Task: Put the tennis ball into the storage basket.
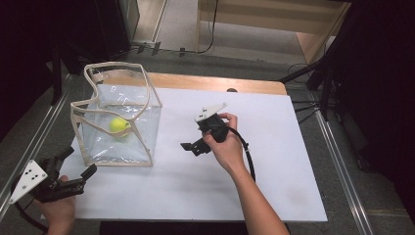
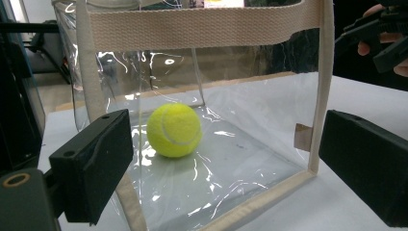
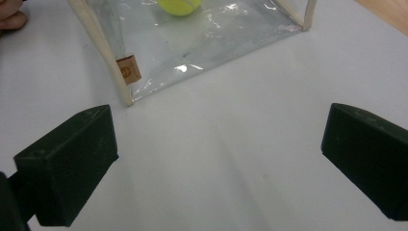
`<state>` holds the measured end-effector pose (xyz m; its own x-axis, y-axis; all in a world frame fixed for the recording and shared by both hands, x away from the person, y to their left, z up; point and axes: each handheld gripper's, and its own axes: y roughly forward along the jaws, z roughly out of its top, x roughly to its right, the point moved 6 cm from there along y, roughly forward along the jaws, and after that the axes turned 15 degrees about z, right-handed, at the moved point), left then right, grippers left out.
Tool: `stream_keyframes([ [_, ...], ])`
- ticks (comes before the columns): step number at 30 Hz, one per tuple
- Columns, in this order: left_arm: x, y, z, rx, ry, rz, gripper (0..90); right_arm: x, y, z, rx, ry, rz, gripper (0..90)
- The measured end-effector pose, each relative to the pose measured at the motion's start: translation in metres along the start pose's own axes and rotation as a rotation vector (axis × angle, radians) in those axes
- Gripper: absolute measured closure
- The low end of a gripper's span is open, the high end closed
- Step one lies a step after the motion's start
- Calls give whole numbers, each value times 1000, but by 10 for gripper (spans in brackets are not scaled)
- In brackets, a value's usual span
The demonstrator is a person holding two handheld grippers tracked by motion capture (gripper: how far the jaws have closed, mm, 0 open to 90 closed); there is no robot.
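Observation:
A clear plastic bag (image 1: 128, 142) with beige webbing trim stands open on the left of the white table. A yellow tennis ball (image 1: 119, 126) lies on the bag's floor. My left gripper (image 1: 78, 163) is at the table's front left corner, just short of the bag, open and holding nothing. In the left gripper view the ball (image 2: 174, 130) sits behind the clear wall (image 2: 250, 159), between my open jaws. My right gripper (image 1: 192, 139) hovers mid-table to the right of the bag, open, pointing at it. Its view shows the bag's corner (image 3: 192, 43), a small brown tag (image 3: 129, 70) and the ball's edge (image 3: 180, 6).
A white sheet (image 1: 274, 161) covers the table, with a wooden strip (image 1: 220, 82) along the far edge. Metal rails (image 1: 337, 161) run down both sides. Cables lie on the floor beyond the table. The other hand's gripper (image 2: 375, 38) appears at the top right of the left gripper view.

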<state>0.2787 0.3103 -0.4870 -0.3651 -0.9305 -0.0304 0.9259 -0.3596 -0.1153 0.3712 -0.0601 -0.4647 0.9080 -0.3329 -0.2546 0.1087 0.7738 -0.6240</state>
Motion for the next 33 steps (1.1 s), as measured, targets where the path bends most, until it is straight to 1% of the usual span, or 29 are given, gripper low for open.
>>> stream_keyframes([
  [2,0,0,0,-2,1,1,53,0,0,-6,14,3,-4,0],
  [4,0,0,0,-1,0,0,53,-2,0,-11,27,3,6,0],
  [9,0,0,0,0,0,1,53,-3,0,-26,63,12,-3,0],
  [10,0,0,0,0,1,2,53,-3,-1,-29,66,21,-3,0],
  [15,0,0,0,-1,1,3,53,-3,-5,-45,78,31,-9,0],
  [16,0,0,0,-1,1,3,53,-4,-6,-48,75,35,-13,0],
  [18,1,0,0,-2,1,3,53,-4,-9,-52,90,38,-20,0],
  [25,1,0,0,-2,4,4,53,-3,-21,-70,111,54,-46,0],
  [32,1,0,0,-6,7,7,53,-3,-30,-82,128,58,-66,0],
  [33,1,0,0,-5,6,7,53,-3,-32,-85,132,64,-70,0],
])
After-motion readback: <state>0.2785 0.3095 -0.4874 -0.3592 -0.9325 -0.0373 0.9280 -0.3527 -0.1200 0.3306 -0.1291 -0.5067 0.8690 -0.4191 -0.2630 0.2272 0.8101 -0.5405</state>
